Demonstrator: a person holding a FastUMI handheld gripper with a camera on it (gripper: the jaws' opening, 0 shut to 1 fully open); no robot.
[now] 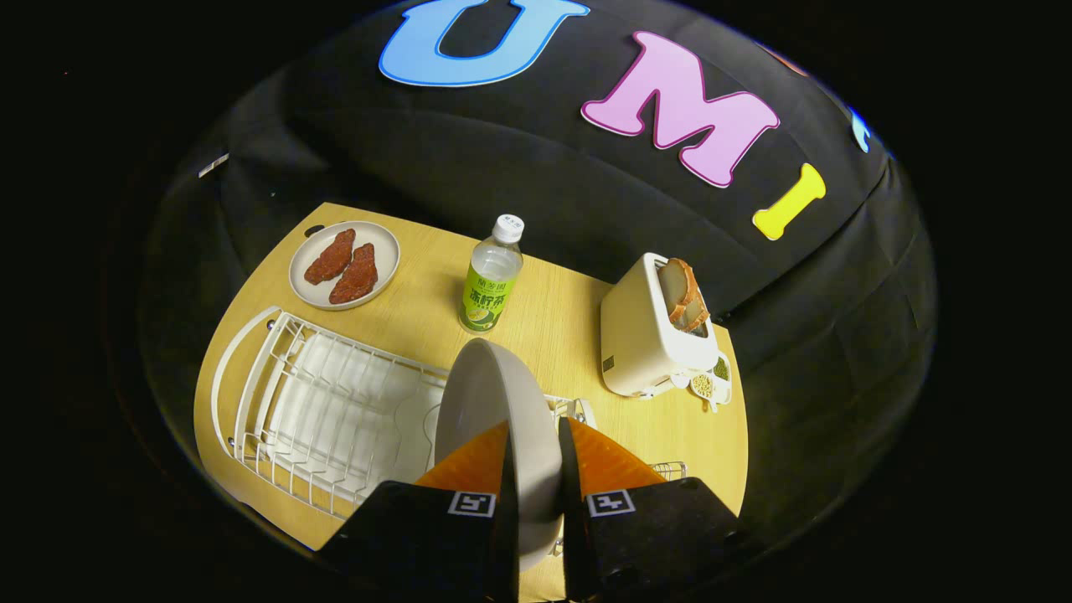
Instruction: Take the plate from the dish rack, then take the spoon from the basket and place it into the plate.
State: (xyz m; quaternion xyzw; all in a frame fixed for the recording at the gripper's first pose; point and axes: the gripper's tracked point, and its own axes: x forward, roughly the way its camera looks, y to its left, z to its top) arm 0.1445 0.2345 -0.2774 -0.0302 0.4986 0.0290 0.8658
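The plate stands on edge between the gripper fingers, above the dish rack; bottle beyond, toaster right.

A wooden table stands against the black cloth wall. At its far left corner sits a small dish carrying two reddish-brown pieces of meat side by side. Near the back middle stands an upright bottle with a white cap and a green label. To the right is a cream toaster with slices of bread sticking out of its slot, and small seasoning cups lie just beside its base.
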